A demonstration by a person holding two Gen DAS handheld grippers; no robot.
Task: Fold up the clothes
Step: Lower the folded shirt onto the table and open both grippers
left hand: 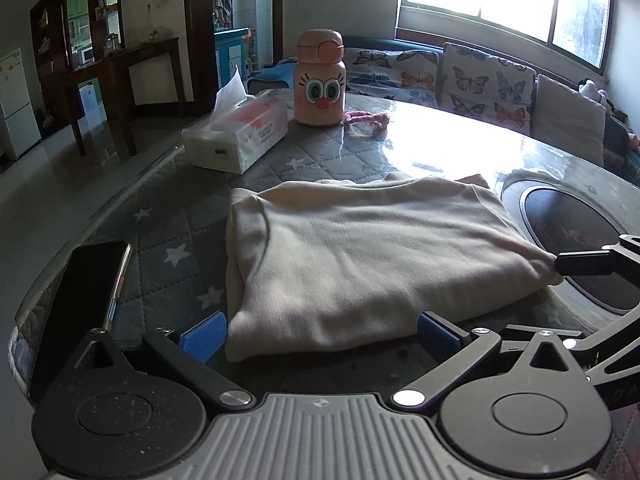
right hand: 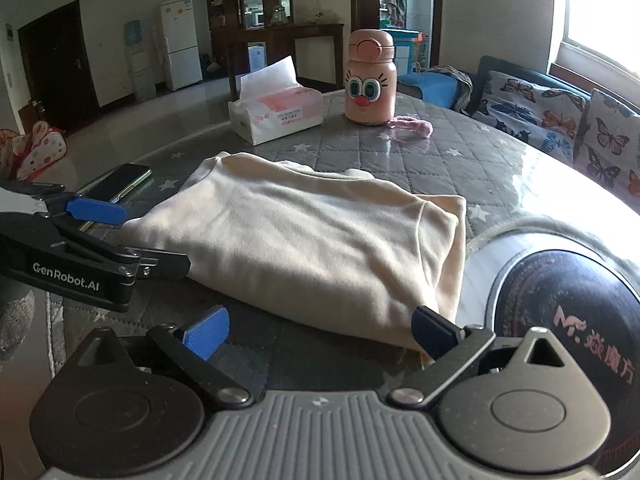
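Both open hand-held grippers, left hand-held gripper (left hand: 320, 334) and right hand-held gripper (right hand: 320, 334), beside folded cream garment (left hand: 360, 256).

Garment (left hand: 360, 256) mid-table; bottle (left hand: 320, 80), tissues (left hand: 240, 136) behind.

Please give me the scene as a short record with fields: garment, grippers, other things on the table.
garment: cream garment, folded into a rectangle, flat on the table
left gripper: open, at the near edge of the garment
right gripper: open, one finger at the garment's corner
other things: phone, tissue pack, pink bottle
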